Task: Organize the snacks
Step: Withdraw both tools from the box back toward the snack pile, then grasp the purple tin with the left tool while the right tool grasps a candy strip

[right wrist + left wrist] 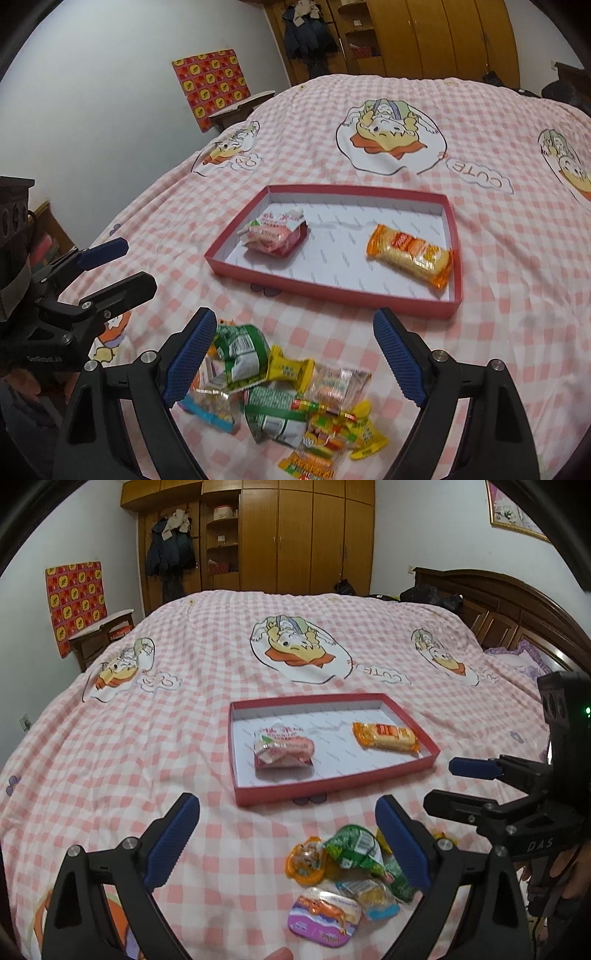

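A shallow red box [334, 787] [332, 293] lies on the pink checked bedspread. Inside it are a pink snack pack [282, 751] [273, 236] and an orange cracker pack [386, 736] [410, 254]. A pile of loose snacks [347, 875] [280, 398] sits on the bedspread in front of the box. My left gripper [288, 834] is open and empty above the pile's left side. My right gripper [295, 354] is open and empty over the pile. Each gripper shows in the other's view, the right one [450, 782] and the left one [136, 266].
The bedspread [184, 738] stretches wide around the box. A dark wooden headboard [498, 602] stands at the right, a small side table [103, 631] at the left, and a wooden wardrobe [295, 535] beyond the bed. A fingertip [277, 954] shows at the bottom edge.
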`<state>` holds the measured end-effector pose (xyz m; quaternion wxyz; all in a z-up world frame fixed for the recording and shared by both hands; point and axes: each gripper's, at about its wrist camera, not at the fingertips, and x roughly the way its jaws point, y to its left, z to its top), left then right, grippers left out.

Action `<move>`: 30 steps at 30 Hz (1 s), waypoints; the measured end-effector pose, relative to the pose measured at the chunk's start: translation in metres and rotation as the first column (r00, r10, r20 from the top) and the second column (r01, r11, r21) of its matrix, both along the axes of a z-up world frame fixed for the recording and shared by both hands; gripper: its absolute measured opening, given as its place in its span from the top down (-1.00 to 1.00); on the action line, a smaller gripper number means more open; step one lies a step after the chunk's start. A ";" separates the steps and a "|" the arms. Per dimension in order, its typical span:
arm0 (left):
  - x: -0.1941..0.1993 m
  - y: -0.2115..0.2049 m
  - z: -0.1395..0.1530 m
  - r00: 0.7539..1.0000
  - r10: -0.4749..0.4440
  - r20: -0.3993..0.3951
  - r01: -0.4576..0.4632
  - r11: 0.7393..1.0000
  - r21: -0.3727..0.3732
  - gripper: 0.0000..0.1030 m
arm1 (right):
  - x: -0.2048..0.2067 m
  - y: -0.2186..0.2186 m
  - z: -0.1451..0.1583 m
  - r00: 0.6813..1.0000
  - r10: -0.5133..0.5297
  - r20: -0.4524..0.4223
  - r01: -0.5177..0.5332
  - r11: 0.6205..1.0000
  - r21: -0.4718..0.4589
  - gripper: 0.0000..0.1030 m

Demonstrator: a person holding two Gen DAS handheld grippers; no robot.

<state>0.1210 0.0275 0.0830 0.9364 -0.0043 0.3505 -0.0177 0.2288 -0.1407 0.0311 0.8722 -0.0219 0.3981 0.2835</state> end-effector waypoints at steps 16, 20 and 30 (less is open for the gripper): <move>-0.032 -0.001 -0.071 0.986 -0.009 -0.165 0.009 1.000 0.000 -0.81 | -0.055 -0.023 -0.041 0.997 -0.077 -0.017 0.076 0.996 -0.046 -0.72; -0.038 -0.008 -0.081 0.981 -0.059 -0.184 0.057 0.998 -0.015 -0.81 | -0.075 -0.028 -0.055 0.990 -0.136 -0.021 0.134 0.988 -0.080 -0.72; -0.043 -0.013 -0.110 0.977 -0.053 -0.205 0.052 0.999 -0.010 -0.73 | -0.086 -0.015 -0.076 0.985 -0.164 0.046 0.170 0.962 -0.213 -0.28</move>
